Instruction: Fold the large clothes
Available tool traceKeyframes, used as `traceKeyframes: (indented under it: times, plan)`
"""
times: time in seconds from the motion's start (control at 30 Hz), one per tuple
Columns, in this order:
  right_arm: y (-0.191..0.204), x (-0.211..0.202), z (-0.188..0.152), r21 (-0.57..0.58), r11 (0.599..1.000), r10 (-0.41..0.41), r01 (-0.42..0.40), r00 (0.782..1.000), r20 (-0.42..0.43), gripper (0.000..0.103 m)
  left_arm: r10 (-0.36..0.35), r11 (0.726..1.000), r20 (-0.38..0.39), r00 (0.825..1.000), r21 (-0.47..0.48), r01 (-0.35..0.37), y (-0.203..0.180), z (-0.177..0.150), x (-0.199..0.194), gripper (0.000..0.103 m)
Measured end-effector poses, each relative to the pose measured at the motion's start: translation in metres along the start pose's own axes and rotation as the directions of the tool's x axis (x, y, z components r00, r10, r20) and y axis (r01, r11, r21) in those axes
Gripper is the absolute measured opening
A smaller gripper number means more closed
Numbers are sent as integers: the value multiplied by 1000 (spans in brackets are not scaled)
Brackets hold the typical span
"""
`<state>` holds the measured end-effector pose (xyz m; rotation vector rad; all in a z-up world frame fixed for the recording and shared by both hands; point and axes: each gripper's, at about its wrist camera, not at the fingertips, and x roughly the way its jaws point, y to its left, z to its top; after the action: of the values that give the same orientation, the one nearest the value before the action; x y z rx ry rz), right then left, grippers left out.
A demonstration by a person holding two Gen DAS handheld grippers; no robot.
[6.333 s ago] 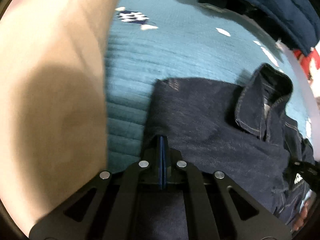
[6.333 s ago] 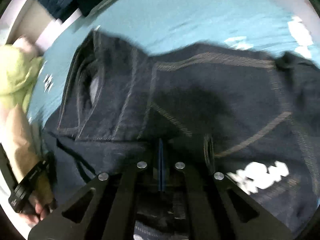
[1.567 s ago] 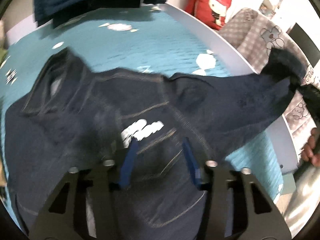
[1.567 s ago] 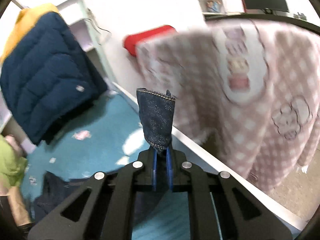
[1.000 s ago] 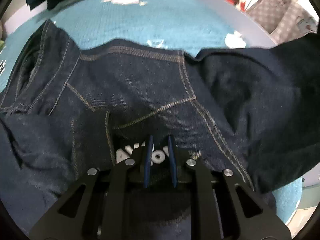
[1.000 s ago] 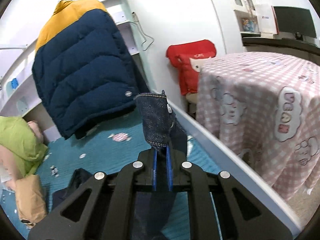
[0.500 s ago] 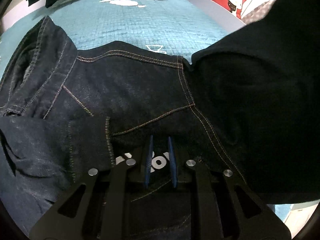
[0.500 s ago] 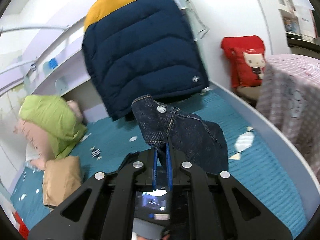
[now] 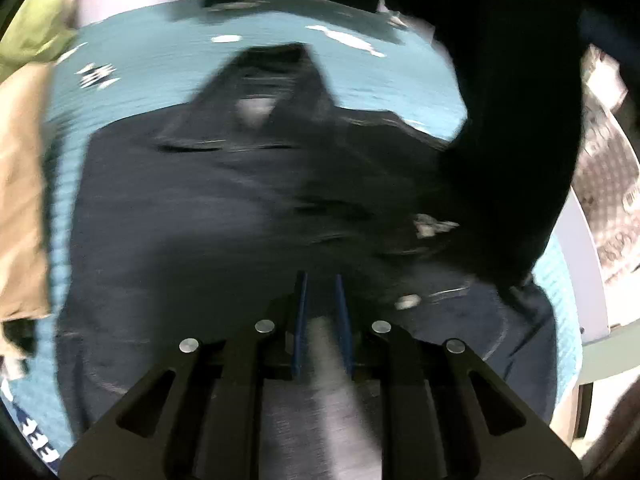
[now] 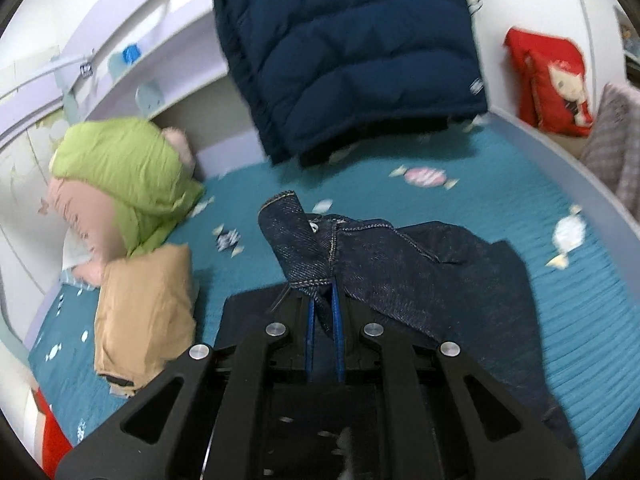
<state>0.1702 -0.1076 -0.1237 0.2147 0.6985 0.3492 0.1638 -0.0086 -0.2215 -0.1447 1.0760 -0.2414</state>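
left wrist view, blurred: the left gripper pinches the dark denim jacket, which is spread on the teal bedspread. right wrist view: the right gripper is clenched on a lifted denim cuff beside a tan folded garment.

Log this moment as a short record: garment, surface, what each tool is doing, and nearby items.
garment: dark denim jacket, spread on the bed
surface: teal quilt
right tool: shut on the jacket's cuff, sleeve lifted
left tool: closed on jacket fabric; view blurred
nearby: tan folded garment, green bundle, navy puffer coat, red cushion
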Motion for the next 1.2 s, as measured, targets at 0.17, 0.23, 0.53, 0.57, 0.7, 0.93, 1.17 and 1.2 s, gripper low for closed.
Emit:
traceKeyframes:
  times: [0.17,0.23,0.53,0.57,0.7,0.93,1.17,1.2]
  plan:
    - [19,56,-38,-29,999,-37,34,991,-131,8,88,991,-12,996,-101,-89,67,-10,-2,16]
    - [22,79,-59,-36,999,-29,23,981,-190,8,112,984,-10,994,-140,-112,89,-17,-5,16]
    - [38,113,-104,-48,999,-33,17,938,-346,15,123,970,22,992,-212,-116,139,-25,-13,17]
    - [38,111,-102,-36,999,-19,6,932,-362,15,140,969,28,990,-207,-131,141,-25,-15,17]
    - [32,106,-95,-1,998,54,-60,911,-408,15,141,969,57,988,-212,-127,148,-17,-26,17]
    - [13,111,-87,131,980,193,-150,872,-451,15,169,971,84,982,-186,-151,141,-10,-33,33]
    - [21,100,-74,131,974,223,-184,874,-432,16,172,969,105,979,-194,-149,142,-14,-46,45]
    - [23,100,-73,132,976,215,-174,872,-440,16,174,969,111,978,-196,-150,144,-14,-50,48]
